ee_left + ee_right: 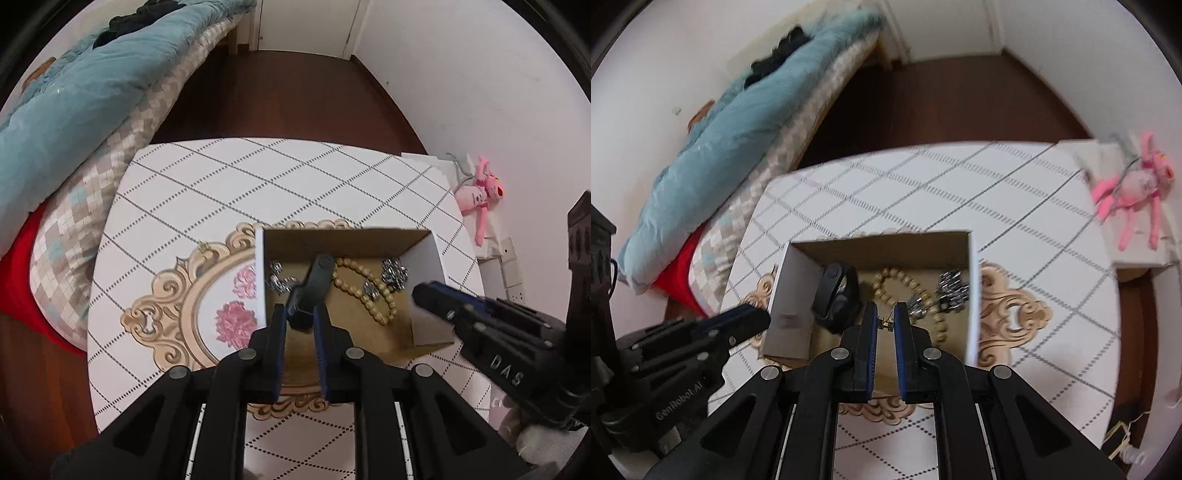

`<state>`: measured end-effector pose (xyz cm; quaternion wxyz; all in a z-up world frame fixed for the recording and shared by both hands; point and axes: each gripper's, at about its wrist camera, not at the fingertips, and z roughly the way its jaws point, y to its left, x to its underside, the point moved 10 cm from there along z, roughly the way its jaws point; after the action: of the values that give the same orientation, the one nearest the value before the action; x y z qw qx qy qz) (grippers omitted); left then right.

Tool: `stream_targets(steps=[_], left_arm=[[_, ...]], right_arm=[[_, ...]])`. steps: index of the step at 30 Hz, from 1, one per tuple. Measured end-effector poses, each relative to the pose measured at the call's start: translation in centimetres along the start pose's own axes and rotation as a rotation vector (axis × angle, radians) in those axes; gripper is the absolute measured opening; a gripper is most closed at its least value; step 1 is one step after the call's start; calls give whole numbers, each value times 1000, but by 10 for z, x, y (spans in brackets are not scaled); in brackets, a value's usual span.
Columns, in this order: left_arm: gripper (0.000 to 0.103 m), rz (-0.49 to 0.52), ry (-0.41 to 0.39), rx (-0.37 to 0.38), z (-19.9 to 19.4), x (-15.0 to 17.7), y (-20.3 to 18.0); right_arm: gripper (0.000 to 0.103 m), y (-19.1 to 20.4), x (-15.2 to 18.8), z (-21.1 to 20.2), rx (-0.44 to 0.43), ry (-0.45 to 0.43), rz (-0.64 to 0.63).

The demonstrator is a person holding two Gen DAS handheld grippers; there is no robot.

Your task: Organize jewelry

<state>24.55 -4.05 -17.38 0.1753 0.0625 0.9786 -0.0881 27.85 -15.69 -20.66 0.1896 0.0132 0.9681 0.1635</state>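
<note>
Left wrist view: the left gripper (pixel 300 314) pinches the lower end of a black wristband (pixel 312 288) between its blue pads, jaws narrowed onto it. The band rises toward 12 o'clock over the open cardboard box (pixel 343 236), which sits on a round table (pixel 221 177) with a diamond-grid cloth. Inside the box, a wooden bead bracelet (pixel 369 291) lies at 3 o'clock of the band, touching a silver piece (pixel 371 290) that rests across its beads. A larger silver cluster (pixel 394 275) sits at 2 o'clock near the right wall, and another silver cluster (pixel 279 280) lies at 9 o'clock of the band against the left wall. The right gripper (pixel 424 295) enters from 4 o'clock, its tip at the box's right wall.

Right wrist view: the right gripper (pixel 885 323) holds a small gold earring (pixel 886 324) between its pads, jaws narrow, above the near part of the box (pixel 973 295). The wristband (pixel 836 295) stands at 10 o'clock of the fingers, the bead bracelet (pixel 905 284) at 12 to 1 o'clock, and the silver pieces (pixel 951 291) at 2 o'clock. The left gripper (pixel 753 317) comes in from 9 o'clock, beside the box's left wall; this view does not show how its jaws stand. A pink plush toy (pixel 1134 192) lies at 2 o'clock beyond the table, and a bed with a blue quilt (pixel 731 140) at 10 o'clock.
</note>
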Motion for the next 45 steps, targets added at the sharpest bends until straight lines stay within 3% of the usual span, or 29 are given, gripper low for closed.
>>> stream_targets(steps=[3, 9, 12, 14, 17, 19, 20, 28, 33, 40, 45], left_arm=[[77, -1, -27, -54, -6, -8, 9], [81, -34, -35, -98, -12, -7, 28], [99, -42, -36, -127, -13, -1, 36], [100, -38, -39, -156, -12, 7, 40], [103, -28, -41, -187, -9, 16, 44], [103, -19, -43, -210, -8, 21, 46], [103, -16, -39, -216, -7, 25, 46], [103, -2, -40, -219, -10, 36, 38], [103, -17, -77, -199, -32, 39, 32], [103, -17, -192, -212, -99, 46, 20], [103, -10, -255, -180, -144, 52, 7]], right_arm=[[40, 0, -2, 2, -11, 10, 11], [43, -8, -5, -15, 32, -32, 28], [46, -18, -3, -25, 110, -51, 20], [56, -26, 1, -30, 175, -60, 8], [78, -35, 6, -35, 278, -65, -25], [100, -41, 13, -34, 332, -50, -39], [103, -43, 15, -33, 344, -45, -43], [103, -49, 35, -33, 395, -29, -52], [103, -44, 37, -50, 395, -55, -46], [103, -24, 43, -109, 405, -153, -43], [103, -6, 54, -164, 402, -237, -43]])
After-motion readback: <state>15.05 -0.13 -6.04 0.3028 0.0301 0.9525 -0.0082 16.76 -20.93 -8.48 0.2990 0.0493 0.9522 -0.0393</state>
